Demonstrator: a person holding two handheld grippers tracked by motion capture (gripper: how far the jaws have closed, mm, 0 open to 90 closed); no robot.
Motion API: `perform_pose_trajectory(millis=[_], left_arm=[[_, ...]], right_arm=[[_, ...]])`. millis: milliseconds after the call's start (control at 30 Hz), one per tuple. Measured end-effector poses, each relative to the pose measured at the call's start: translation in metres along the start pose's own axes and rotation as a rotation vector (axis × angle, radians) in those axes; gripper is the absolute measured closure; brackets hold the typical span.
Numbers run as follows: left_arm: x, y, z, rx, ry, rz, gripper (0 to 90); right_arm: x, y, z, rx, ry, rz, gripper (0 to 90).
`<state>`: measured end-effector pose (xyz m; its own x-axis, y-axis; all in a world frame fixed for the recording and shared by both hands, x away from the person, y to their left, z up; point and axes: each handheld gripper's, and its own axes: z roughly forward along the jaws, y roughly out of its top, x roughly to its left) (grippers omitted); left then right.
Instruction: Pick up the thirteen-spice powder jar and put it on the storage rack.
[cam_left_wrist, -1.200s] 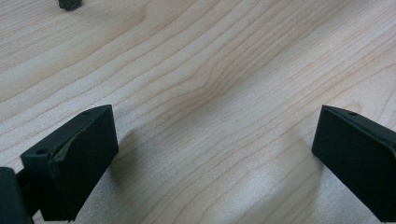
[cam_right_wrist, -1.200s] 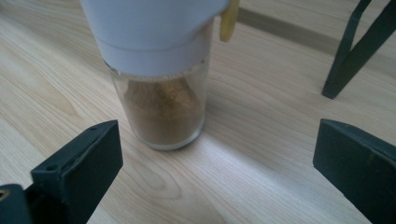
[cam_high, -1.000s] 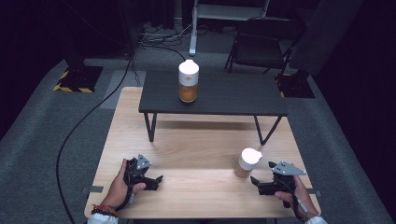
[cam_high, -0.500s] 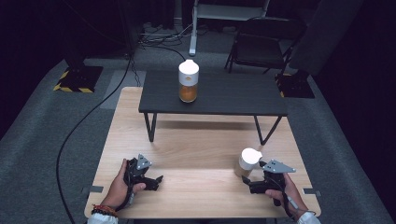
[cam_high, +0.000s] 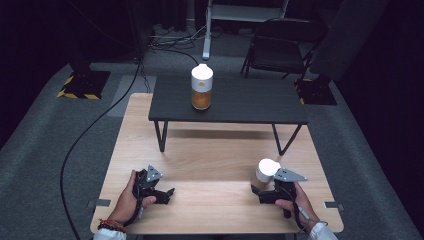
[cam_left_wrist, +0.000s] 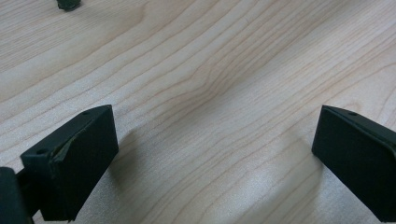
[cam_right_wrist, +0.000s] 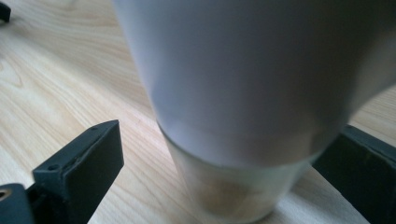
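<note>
Two tools spread wide, right tool straddling white-lidded jar (unclamped), left tool holding nothing.

I see light wooden table carrying low black bench and white-capped jar; second jar stands on bench.

The high view looks forward and down on the whole wooden table. Both gripper views skim that tabletop very close; the right one nearly touches the white-capped jar.

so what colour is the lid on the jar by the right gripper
White lid over a clear jar, best in the high view.
</note>
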<state>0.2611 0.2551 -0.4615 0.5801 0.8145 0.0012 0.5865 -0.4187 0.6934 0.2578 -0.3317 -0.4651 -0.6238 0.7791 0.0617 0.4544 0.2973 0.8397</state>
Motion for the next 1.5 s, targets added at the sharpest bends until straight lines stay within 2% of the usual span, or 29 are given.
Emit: perform_pose_trajectory(millis=[300,567,667,1033,1200,1500], left_arm=[[0.000,0.000,0.000,0.000,0.000,0.000,0.0],[0.000,0.000,0.000,0.000,0.000,0.000,0.0],[0.000,0.000,0.000,0.000,0.000,0.000,0.0],[0.000,0.000,0.000,0.000,0.000,0.000,0.0],[0.000,0.000,0.000,0.000,0.000,0.000,0.0],[0.000,0.000,0.000,0.000,0.000,0.000,0.0]], right_arm=[[0.004,-0.001,0.001,-0.020,-0.019,0.027,4.3],[0.014,-0.001,0.006,-0.033,-0.068,0.010,21.1],[0.013,-0.001,0.005,-0.040,-0.078,0.027,28.2],[0.016,0.002,0.003,-0.030,-0.092,0.014,29.4],[0.019,0.000,-0.002,-0.068,-0.102,-0.006,29.5],[0.027,0.011,-0.015,-0.073,-0.115,-0.029,29.6]])
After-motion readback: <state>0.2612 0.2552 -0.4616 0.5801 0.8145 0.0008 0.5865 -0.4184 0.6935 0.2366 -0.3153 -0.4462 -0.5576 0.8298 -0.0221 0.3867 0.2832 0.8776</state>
